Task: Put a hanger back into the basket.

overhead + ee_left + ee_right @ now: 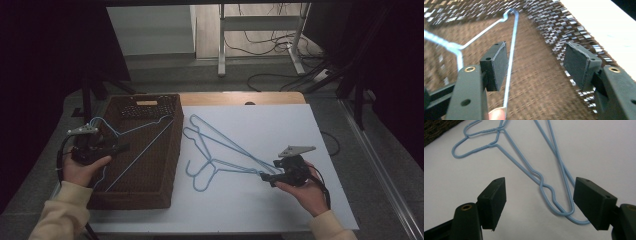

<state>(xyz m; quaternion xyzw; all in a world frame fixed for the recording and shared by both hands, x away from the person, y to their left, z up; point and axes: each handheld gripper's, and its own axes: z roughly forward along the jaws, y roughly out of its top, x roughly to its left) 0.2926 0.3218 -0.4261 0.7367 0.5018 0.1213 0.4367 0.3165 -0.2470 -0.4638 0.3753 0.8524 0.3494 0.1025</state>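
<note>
Wire hangers point(541, 180), thin, pale blue, between the wide right claw point(541, 205); woven brown basket point(544, 82) under the wide left claw point(536, 67).

— What is worn on the arms?
— Cream long sleeves point(60, 212) are seen, ribbed at the cuffs.
— And the tools?
— The left gripper point(536, 65) and the right gripper point(540, 203) are built in matt black, with flat rectangular pads point(495, 200), brass-ringed screw holes, a grey three-cornered plate point(297, 149) on top and a black cable point(324, 187) trailed behind.
</note>
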